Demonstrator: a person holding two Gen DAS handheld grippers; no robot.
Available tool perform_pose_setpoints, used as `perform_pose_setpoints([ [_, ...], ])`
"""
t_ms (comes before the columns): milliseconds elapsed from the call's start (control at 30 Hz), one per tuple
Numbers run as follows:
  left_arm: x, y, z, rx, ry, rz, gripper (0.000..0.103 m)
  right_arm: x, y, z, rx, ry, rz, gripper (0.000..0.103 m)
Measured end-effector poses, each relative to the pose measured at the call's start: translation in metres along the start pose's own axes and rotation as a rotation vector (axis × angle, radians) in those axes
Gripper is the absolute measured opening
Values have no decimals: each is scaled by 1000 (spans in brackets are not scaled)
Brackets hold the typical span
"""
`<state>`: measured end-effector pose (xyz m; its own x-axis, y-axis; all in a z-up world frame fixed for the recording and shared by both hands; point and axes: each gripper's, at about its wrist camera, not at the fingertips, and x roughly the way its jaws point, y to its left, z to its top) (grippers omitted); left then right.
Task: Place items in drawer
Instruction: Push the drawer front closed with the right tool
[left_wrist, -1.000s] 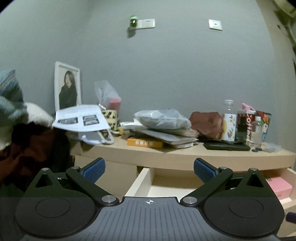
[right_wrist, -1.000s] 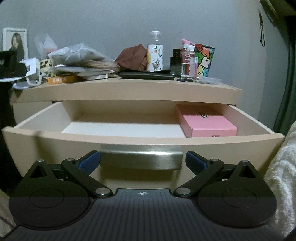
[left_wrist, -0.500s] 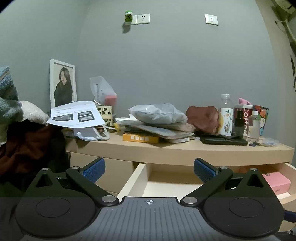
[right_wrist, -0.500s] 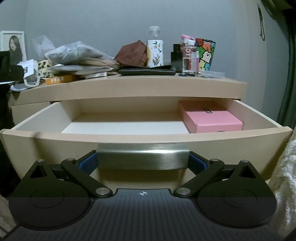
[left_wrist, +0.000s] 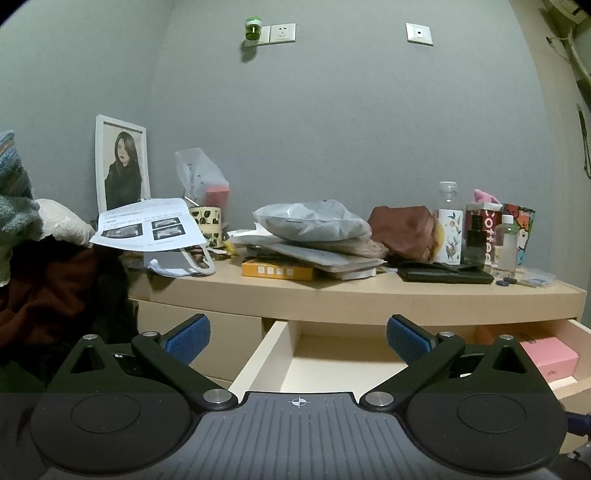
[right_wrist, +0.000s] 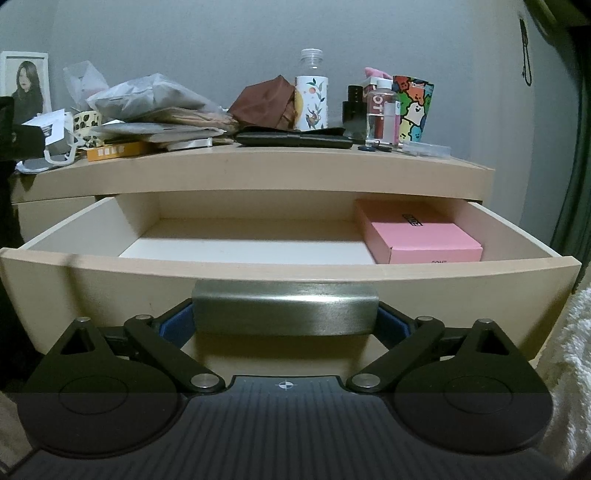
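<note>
The drawer (right_wrist: 288, 236) stands open, a pink box (right_wrist: 421, 236) inside at its right end. The right gripper (right_wrist: 284, 325) straddles the drawer's metal handle (right_wrist: 284, 312), fingers spread. The left gripper (left_wrist: 298, 334) hovers before the drawer, fingers wide, empty. Best reach for the clutter above the drawer, one item squarely.

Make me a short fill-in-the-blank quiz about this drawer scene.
1. The drawer stands ____.
2. The box inside it is coloured ____.
3. The right tool sits at the drawer's metal ____.
4. The left tool holds ____.

Answers: open; pink; handle; nothing
</note>
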<state>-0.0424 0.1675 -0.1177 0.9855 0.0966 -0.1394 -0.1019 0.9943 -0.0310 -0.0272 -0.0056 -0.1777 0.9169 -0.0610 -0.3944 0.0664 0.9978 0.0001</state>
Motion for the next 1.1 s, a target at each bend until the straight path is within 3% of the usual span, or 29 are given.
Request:
perform_pose_setpoints([
  [367,7,0,-1,-22,28,1,103,36,0,14,18,-8,-15,99],
  [1100,33,3,2,-140,99,-48,103,157,-9,63,11,-12,-20,99],
])
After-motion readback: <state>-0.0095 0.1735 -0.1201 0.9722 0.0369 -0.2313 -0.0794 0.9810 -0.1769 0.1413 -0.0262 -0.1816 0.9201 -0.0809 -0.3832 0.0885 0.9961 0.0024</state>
